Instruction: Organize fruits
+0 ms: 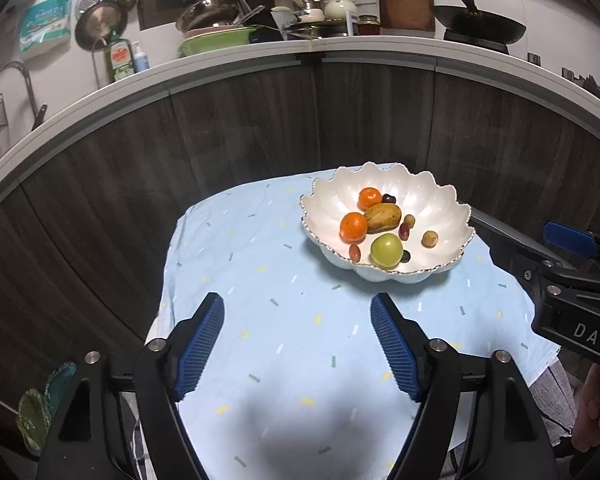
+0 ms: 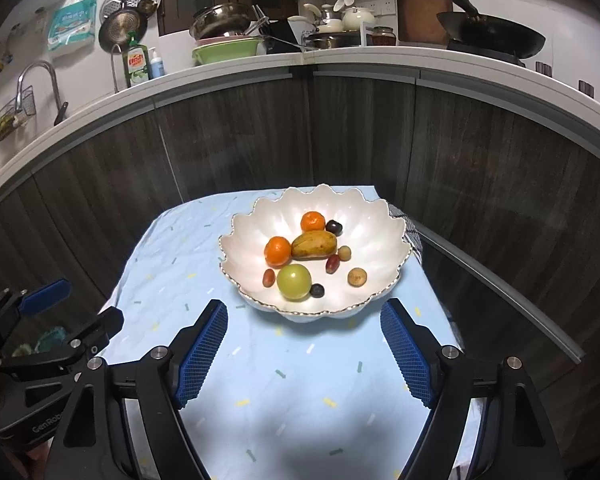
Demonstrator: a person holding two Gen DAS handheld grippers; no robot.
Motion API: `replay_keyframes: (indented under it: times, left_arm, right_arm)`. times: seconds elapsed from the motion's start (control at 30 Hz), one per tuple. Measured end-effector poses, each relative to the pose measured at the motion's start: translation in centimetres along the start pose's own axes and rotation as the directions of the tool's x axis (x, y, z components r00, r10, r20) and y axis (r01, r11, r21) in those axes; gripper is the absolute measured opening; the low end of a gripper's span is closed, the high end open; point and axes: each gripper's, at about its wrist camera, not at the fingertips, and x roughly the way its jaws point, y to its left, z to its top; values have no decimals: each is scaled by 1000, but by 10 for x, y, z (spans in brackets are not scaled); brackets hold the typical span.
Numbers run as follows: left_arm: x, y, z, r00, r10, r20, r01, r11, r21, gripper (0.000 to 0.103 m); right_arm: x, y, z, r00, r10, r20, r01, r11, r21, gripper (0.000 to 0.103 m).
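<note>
With both the left claw point(image 1: 298, 344) and the right claw point(image 2: 304, 350) spread and empty, the small round fruits in the bowl point(image 2: 374, 216), such as the green one point(image 2: 294, 281) at its 6 o'clock, look light, smooth and bruisable, best pinched gently across their middles.

A white scalloped ceramic bowl point(image 2: 384, 236) sits on the pale blue patterned cloth point(image 2: 172, 264), ahead of my right gripper point(image 2: 304, 312) and ahead-right of my left gripper point(image 1: 298, 306). In it, a brownish oblong mango point(image 2: 314, 245) lies at the middle, one small orange tangerine point(image 2: 313, 221) behind it, another point(image 2: 278, 251) touching its left end. A round green apple point(image 2: 294, 281) rests in front. Behind the cloth stands a dark wood-grain cabinet front point(image 2: 240, 136) beneath a white countertop point(image 2: 380, 56).
</note>
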Motion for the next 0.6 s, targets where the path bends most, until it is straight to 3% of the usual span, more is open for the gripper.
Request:
replay_keyframes:
  times: [0.23, 0.37, 0.6]
  left_arm:
    - [-6, 3, -12, 1000, 17, -5, -17, 1000, -23, 80]
    - [-12, 5, -16, 999, 40, 16, -39, 998, -45, 87]
    - [-20, 5, -18, 997, 55, 47, -53, 998, -46, 88]
  right_arm:
    - [-5, 3, -7, 1000, -8, 1, 8, 1000, -6, 81]
    - [-9, 3, -11, 1000, -16, 4, 16, 1000, -4, 84]
    - [-19, 2, -14, 999, -29, 29, 29, 1000, -3, 85]
